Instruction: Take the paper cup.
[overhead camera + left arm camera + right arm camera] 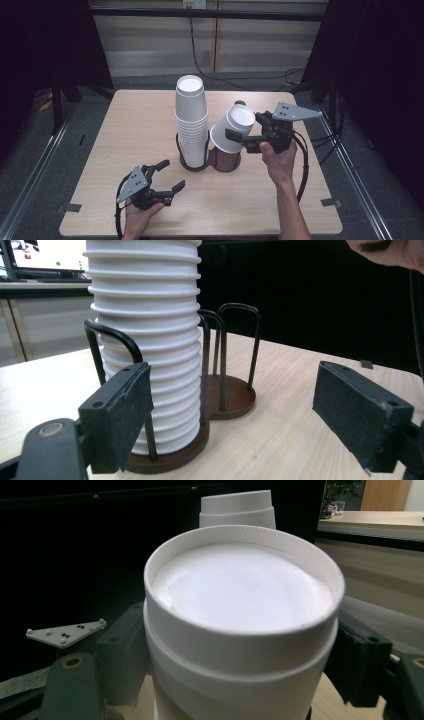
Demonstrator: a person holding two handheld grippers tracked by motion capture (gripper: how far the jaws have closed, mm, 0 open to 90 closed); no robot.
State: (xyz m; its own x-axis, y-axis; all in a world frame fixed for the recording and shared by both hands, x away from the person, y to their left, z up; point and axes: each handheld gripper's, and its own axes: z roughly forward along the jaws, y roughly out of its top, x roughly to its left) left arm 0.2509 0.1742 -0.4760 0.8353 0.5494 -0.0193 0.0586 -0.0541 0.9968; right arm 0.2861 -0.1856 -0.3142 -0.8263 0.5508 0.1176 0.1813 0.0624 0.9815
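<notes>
A tall stack of upside-down white paper cups stands in the left ring of a dark wire cup holder at mid table. The holder's right ring has nothing on its brown base. My right gripper is shut on a short nest of white cups, bottom up and tilted left, just above that right ring. My left gripper rests open near the front left, jaws wide and aimed at the stack, touching nothing.
The wooden table has bare room to the left and along the front. The top of the tall stack rises behind the held cups. Black cables trail from both grippers. Dark curtains and rails flank the table.
</notes>
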